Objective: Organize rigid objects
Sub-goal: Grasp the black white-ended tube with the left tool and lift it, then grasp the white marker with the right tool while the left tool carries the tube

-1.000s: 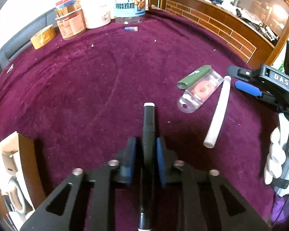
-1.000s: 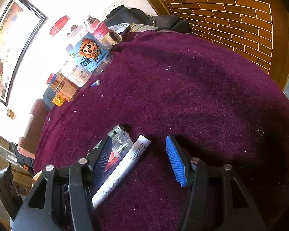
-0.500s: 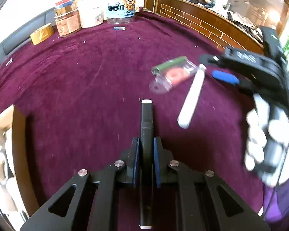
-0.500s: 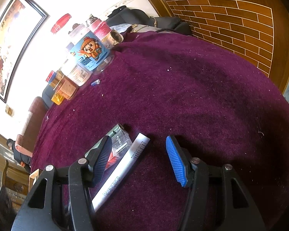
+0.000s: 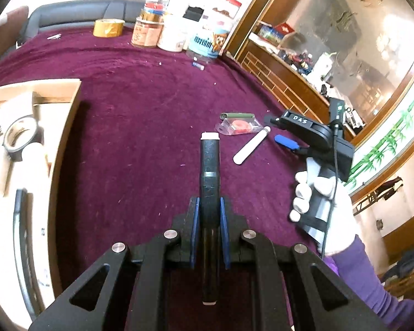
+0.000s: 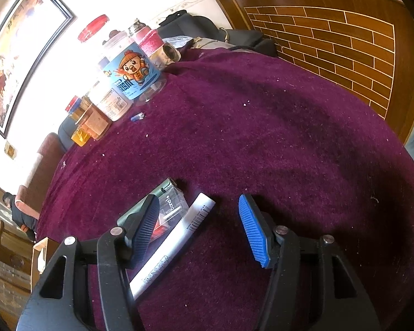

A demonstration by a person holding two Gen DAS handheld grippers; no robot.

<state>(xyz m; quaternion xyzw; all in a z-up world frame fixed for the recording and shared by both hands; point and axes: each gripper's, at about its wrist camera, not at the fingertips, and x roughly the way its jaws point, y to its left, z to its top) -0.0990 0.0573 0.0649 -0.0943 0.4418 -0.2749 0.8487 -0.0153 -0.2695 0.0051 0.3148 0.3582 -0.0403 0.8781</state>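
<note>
My left gripper [image 5: 209, 207] is shut on a black marker [image 5: 209, 165] with a white tip, held above the purple cloth [image 5: 140, 127] and pointing away from me. A cardboard box [image 5: 66, 138] holding tape rolls lies to its left. My right gripper [image 6: 197, 212] stands open over a white marker [image 6: 174, 245], which lies on the cloth between its fingers and nearer the left one. Beside that marker lie a clear plastic packet with a red part [image 6: 169, 213] and a green tube [image 6: 129, 218]. In the left wrist view these three sit at the right, the white marker [image 5: 251, 144] by the right gripper [image 5: 287, 133].
Jars, a cartoon-labelled tub [image 6: 132, 74] and a yellow tape roll [image 5: 109, 27] line the table's far edge. A small blue item [image 6: 137, 116] lies near the tub. A wooden brick-pattern counter [image 6: 345, 41] borders the table. A gloved hand with a purple sleeve [image 5: 325, 201] holds the right gripper.
My left gripper closed fully on the black marker, lifted it and swung left, bringing the cardboard box into fuller view. The right gripper has stayed over the white marker.
</note>
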